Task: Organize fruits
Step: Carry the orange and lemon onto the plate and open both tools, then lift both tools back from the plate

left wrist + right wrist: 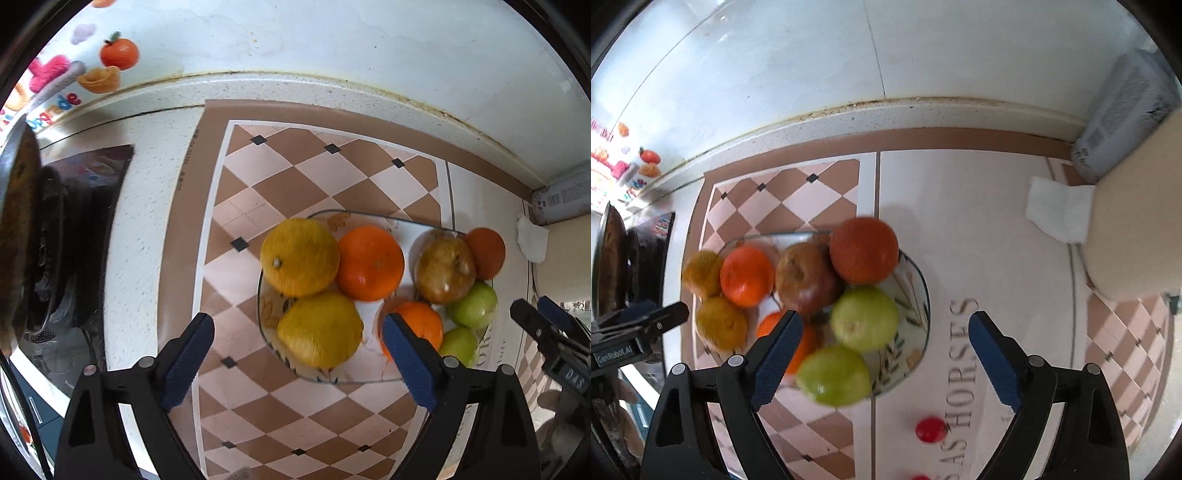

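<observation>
A glass plate (406, 236) on a checked mat holds several fruits: two yellow lemons (299, 256), oranges (369, 262), a brownish apple (443, 269) and two green apples (474, 304). My left gripper (297, 321) hangs open above the plate's left half, the near lemon (319, 330) below its gap and untouched. My right gripper (885, 317) is open over the plate's right rim (925, 306), with a green apple (864, 317) beneath it and free of the pads. A small red tomato (931, 429) lies on the mat in front of the plate.
A dark stovetop (74, 240) with a pan (18, 221) lies to the left. At the right are a white tissue (1056, 210), a beige object (1134, 221) and a grey can (561, 199) in the corner. The white wall runs behind the counter.
</observation>
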`<state>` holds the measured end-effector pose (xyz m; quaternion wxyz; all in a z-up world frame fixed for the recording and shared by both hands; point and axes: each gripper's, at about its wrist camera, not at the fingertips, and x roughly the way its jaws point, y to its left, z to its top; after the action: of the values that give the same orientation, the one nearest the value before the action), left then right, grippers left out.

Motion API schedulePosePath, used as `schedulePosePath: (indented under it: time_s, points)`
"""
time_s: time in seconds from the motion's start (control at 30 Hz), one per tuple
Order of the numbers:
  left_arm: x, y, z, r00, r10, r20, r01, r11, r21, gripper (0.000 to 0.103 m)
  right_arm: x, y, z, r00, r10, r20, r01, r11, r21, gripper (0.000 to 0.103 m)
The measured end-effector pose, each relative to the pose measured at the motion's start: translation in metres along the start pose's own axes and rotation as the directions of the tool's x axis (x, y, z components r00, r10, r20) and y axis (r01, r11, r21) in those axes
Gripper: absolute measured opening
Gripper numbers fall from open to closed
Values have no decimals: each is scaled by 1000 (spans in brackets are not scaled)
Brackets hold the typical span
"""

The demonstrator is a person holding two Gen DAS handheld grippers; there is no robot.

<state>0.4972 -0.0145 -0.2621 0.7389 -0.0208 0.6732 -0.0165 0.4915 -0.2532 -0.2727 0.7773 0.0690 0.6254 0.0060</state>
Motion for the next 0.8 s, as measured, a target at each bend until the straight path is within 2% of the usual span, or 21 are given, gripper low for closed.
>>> schedulePosePath:
  time_s: [0.17, 0.33, 0.57, 0.8]
  points:
    - [-16, -7, -27, 997, 41, 64, -43, 999, 23, 93, -21, 13, -32, 998, -51, 37, 52, 998, -29, 94]
    - [-32, -14, -56, 990, 75, 115, -81, 996, 47, 93, -38, 20, -65, 997, -57, 57, 59, 998, -32, 94]
    - [-54, -17, -87, 984, 72, 160, -82, 995, 62, 93, -63, 23, -95, 993, -67, 94, 70, 997, -30, 94]
    - [-91, -19, -116, 974, 42, 223, -60, 996, 70, 93, -109, 23, -122, 985, -53, 167, 58, 998, -22, 94]
